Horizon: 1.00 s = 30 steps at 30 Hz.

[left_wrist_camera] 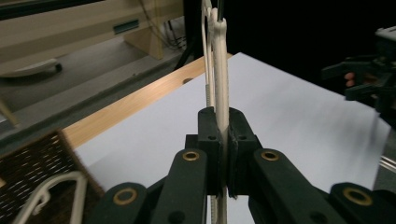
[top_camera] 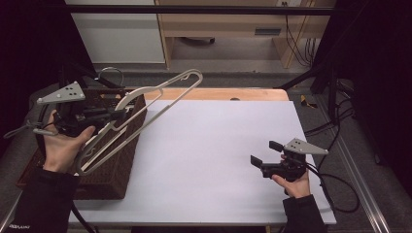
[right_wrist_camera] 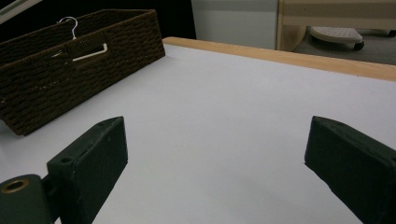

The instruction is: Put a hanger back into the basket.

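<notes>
Overhead forward view (tool cameras close)

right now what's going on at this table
A person is working with a claw in each hand. The left claw is shut on a white clothes hanger, holding it up in the air above a brown woven basket at the left edge of the white table. Another hanger lies in the basket. The right claw is open with nothing between its jaws, low over the table on the right side.
</notes>
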### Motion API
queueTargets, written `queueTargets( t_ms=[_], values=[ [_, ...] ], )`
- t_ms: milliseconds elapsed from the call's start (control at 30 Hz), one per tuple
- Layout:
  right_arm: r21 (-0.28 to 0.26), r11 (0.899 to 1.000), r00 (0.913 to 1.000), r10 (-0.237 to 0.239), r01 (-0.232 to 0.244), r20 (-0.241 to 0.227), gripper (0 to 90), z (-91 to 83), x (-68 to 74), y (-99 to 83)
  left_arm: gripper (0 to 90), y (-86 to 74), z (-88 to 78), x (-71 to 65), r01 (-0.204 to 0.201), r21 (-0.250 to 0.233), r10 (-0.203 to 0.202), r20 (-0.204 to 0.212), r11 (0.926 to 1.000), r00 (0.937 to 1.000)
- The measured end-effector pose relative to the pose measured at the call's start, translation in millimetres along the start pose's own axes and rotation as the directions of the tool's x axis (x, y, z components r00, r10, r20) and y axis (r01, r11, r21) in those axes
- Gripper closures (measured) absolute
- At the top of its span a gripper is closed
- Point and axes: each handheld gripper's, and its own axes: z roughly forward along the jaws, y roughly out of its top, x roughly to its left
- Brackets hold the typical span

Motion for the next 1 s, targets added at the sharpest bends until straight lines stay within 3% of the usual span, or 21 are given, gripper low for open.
queueTargets(
  t_ms=[133, 300, 467, 700, 1000],
  values=[
    [0.001, 1.0, 1.0, 0.009, -0.009, 0.002, 6.2, 1.3, 0.0, -0.6, 86.2, -6.7, -4.6, 16.9, 0.0, 0.037, 0.002, -0.048, 0.9993, 0.9988],
    [0.008, 1.0, 1.0, 0.006, -0.006, -0.002, 6.1, 2.2, -0.3, -1.0, 86.2, -17.2, -12.7, 39.4, 0.017, 0.046, -0.015, -0.047, 0.9988, 0.9988],
    [0.01, 1.0, 0.9999, 0.011, -0.011, 0.0, 6.0, 2.8, -1.0, -1.5, 86.2, -26.8, -22.1, 59.9, 0.028, 0.064, -0.024, -0.074, 0.9975, 0.997],
    [0.02, 1.0, 0.9999, 0.012, -0.012, -0.009, 5.9, 4.2, -1.7, -2.5, 86.2, -48.0, -32.6, 87.4, 0.07, 0.084, -0.059, -0.133, 0.994, 0.9894],
    [0.025, 1.0, 0.9999, 0.016, -0.016, -0.002, 5.9, 5.5, -2.1, -3.1, 86.2, -67.8, -47.5, 108.4, 0.097, 0.092, -0.08, -0.169, 0.991, 0.9823]
  ],
)
